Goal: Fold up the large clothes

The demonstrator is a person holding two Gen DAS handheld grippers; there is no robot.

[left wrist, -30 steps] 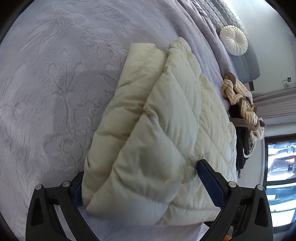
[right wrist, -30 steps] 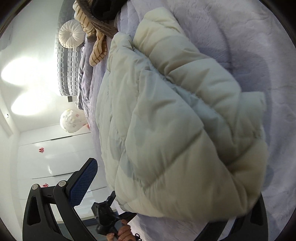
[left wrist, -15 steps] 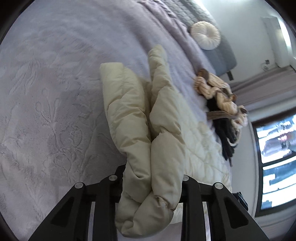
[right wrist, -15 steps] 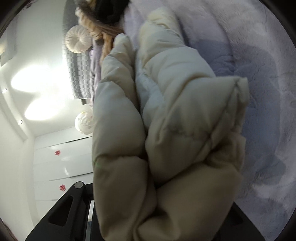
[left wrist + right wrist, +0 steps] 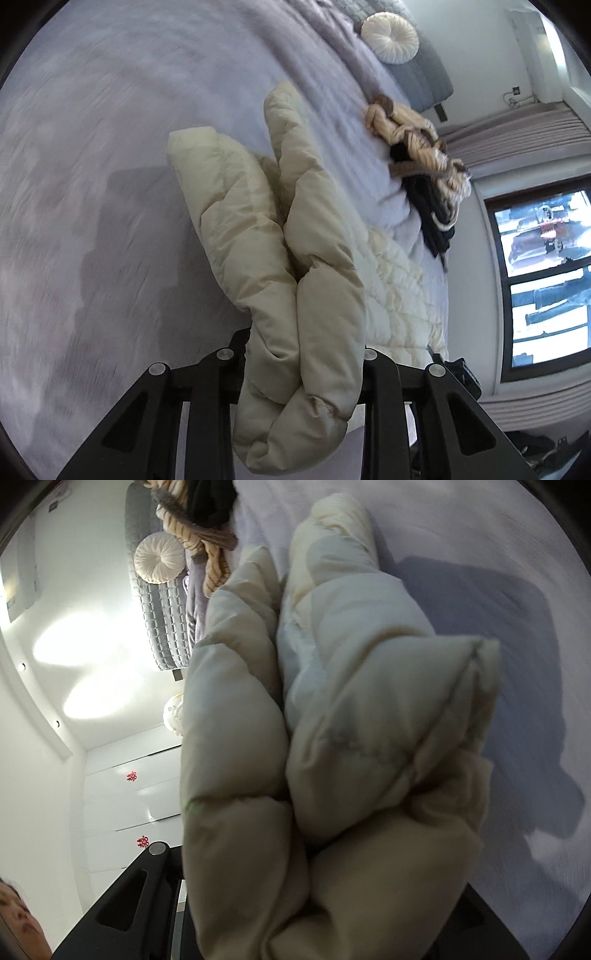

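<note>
Both grippers, left gripper (image 5: 304,363) and right gripper (image 5: 317,897), have clamped and lifted the jacket (image 5: 295,258); puffy, light, slippery, best pinched deep at folded edges.

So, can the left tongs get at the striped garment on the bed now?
Probably not: the left tongs are shut on the cream puffer jacket, and the striped garment lies farther up the bed, beyond it.

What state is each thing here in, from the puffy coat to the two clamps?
Cream puffer jacket: bunched, gripped at both ends, partly lifted.
Left gripper: shut on the jacket.
Right gripper: shut on the jacket.
Pile of clothes: heaped, unfolded.
Round cushion: lying against the headboard.
Bed cover: spread flat.
</note>
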